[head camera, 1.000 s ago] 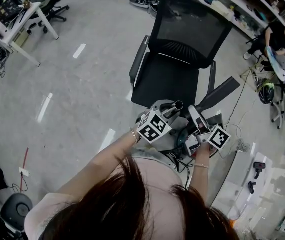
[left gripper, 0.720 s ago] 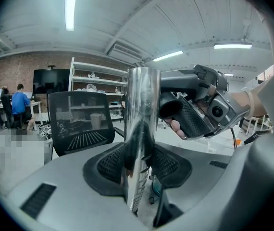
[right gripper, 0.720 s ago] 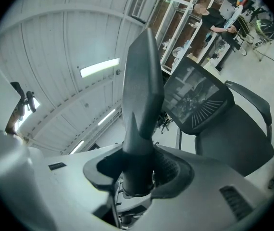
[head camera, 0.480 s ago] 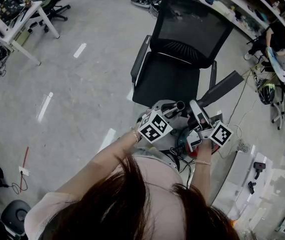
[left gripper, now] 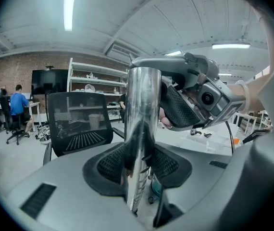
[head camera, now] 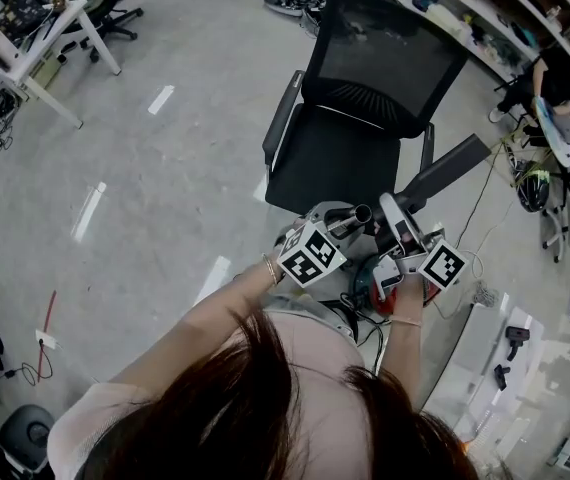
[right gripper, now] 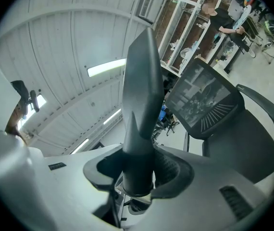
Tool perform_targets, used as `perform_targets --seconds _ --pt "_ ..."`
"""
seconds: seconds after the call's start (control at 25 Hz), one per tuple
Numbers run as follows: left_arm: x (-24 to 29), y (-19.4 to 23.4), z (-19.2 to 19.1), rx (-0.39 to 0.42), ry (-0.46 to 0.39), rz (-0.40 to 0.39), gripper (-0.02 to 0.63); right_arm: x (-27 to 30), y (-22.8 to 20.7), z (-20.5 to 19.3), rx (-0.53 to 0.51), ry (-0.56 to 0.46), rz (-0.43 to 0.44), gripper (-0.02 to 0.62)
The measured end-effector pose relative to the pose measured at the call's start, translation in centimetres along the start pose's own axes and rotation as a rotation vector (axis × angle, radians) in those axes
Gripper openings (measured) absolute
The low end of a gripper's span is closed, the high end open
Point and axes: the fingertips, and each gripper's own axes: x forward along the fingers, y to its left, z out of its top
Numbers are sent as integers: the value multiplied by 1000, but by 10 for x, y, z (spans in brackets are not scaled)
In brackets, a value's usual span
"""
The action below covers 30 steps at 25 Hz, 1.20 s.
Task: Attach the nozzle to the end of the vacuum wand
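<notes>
Just in front of the office chair [head camera: 340,158], left gripper [left gripper: 138,166] pinches the chrome vacuum wand [left gripper: 142,109]; right gripper [right gripper: 138,171] clamps the dark nozzle [right gripper: 142,81] beside that chair's seat.

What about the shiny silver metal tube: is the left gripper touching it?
Touching. In the left gripper view, the left gripper clamps the shiny silver metal tube between both pads.

A pale grey concrete floor [head camera: 145,188] fills the head view. On it stand a black mesh-backed office chair [head camera: 365,118] at 12 o'clock, a white desk [head camera: 35,58] at 10 o'clock and open shelving [head camera: 485,18] at 1 o'clock. In the left gripper view, strip lights [left gripper: 69,6] cross an arched white ceiling [left gripper: 185,18], with a brick wall [left gripper: 12,69] at 9 o'clock.
</notes>
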Motion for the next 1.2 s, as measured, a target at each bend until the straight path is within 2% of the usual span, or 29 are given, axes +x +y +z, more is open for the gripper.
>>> perform_targets --seconds 0.52,0.88,1.2 --pt "1 -5 0 10 3 -11 153 10 14 0 -8 4 53 178" --pt "-3 -3 -3 9 2 -26 153 22 30 -11 -56 25 81 177" --pt "-6 2 -2 12 -4 -35 153 29 40 -18 -224 56 24 178"
